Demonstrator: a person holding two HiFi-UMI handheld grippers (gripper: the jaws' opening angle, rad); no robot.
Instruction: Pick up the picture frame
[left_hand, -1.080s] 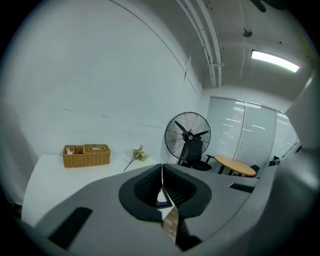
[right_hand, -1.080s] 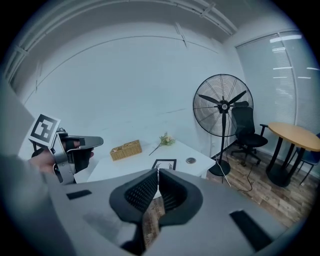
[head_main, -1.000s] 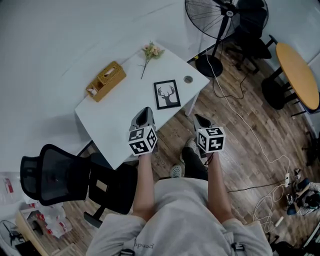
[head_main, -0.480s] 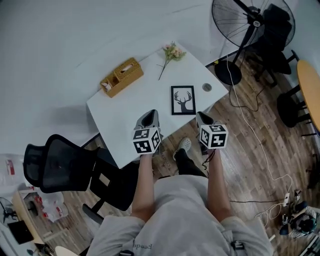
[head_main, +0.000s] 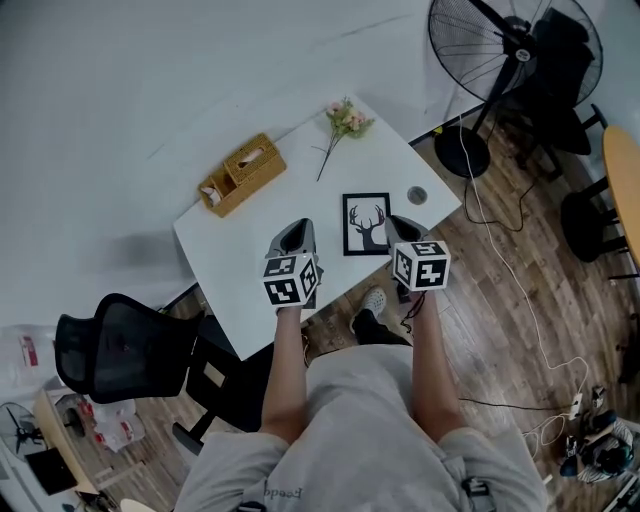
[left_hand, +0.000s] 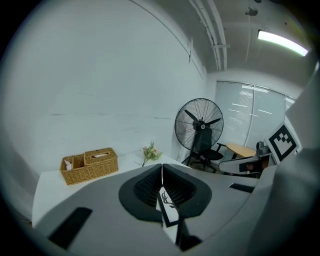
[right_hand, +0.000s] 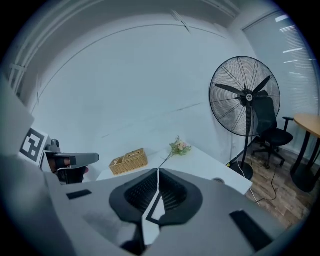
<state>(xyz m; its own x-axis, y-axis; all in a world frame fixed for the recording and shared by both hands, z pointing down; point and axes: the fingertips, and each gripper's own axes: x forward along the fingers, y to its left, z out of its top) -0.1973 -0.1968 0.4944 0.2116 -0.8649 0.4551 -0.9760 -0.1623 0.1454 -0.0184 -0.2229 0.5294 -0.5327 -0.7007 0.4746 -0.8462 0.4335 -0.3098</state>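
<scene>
1. Two tools, the left gripper (head_main: 296, 232) and right gripper (head_main: 400, 227), hover on either side of the picture frame (head_main: 366, 223), jaws pressed together, holding nothing.
2. It lies flat near the white surface's (head_main: 240, 235) front edge, flanked, probably for a two-sided lift.

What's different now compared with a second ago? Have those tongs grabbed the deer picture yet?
Not yet. Both hands pushed forward toward the table. The left tongs now hang over it, just left of the picture frame. The right tongs, earlier over the floor, have come up beside its right side. Both tongs stay shut and empty. The frame, wicker basket and flower sprig lie as before.
</scene>
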